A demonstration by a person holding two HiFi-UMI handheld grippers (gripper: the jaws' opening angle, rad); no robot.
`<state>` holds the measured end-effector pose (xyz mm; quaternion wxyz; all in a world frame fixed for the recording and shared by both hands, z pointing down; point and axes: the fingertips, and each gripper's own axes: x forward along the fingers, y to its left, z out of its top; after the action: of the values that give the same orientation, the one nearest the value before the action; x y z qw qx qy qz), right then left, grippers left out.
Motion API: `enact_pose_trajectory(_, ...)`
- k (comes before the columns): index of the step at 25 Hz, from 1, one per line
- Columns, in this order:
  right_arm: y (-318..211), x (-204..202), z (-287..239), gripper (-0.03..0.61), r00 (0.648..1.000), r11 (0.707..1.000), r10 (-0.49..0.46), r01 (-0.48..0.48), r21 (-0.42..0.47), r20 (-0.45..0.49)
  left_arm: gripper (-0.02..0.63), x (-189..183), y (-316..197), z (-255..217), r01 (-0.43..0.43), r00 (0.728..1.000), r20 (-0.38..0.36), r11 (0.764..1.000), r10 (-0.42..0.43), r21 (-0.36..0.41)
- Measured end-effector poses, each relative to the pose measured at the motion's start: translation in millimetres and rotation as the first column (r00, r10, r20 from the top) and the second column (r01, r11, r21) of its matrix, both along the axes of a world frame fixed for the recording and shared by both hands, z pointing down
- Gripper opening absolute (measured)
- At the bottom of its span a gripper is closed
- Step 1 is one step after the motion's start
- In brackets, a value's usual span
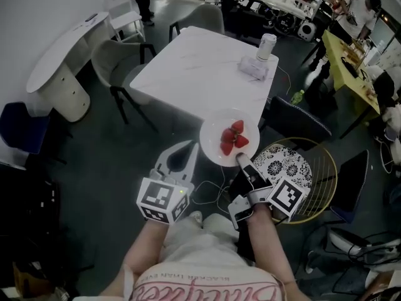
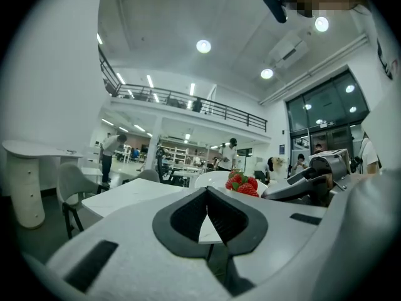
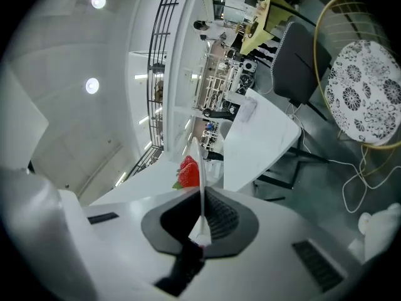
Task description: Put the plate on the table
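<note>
A white plate (image 1: 215,129) with strawberries (image 1: 232,138) hangs in the air over the near corner of the white marble table (image 1: 188,68). My right gripper (image 1: 241,162) is shut on the plate's near rim. In the right gripper view the plate (image 3: 199,158) stands edge-on between the pads, with the strawberries (image 3: 188,171) to its left. My left gripper (image 1: 190,147) is left of the plate and apart from it, shut with nothing in it. In the left gripper view the strawberries (image 2: 242,184) show just beyond its closed tips (image 2: 207,193).
A cup (image 1: 267,46) and a white bundle (image 1: 254,69) stand at the table's far right. Grey chairs (image 1: 116,61) flank the left and far sides, a dark chair (image 1: 297,121) the right. A gold-wire seat with a patterned cushion (image 1: 285,165) is under my right hand.
</note>
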<state>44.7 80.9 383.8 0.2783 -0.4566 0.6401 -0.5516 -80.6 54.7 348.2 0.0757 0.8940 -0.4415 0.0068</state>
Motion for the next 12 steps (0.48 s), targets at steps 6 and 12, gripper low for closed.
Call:
enact_pose_trajectory(6,-22.9,-5.1,6.0,0.009,1.000,1.000,-0.009,0.009,-0.023,-0.009,0.005,-9.0,-26.7,6.1,0.017,1.000,-0.005,1.000,-0.017,-0.013)
enact_pose_trajectory(12,-54.9,-5.5,1.2,0.011,1.000,0.999,-0.020,0.020,-0.032,-0.012,0.005,-11.4,-56.9,11.2,0.022,1.000,-0.005,1.000,-0.022,-0.020)
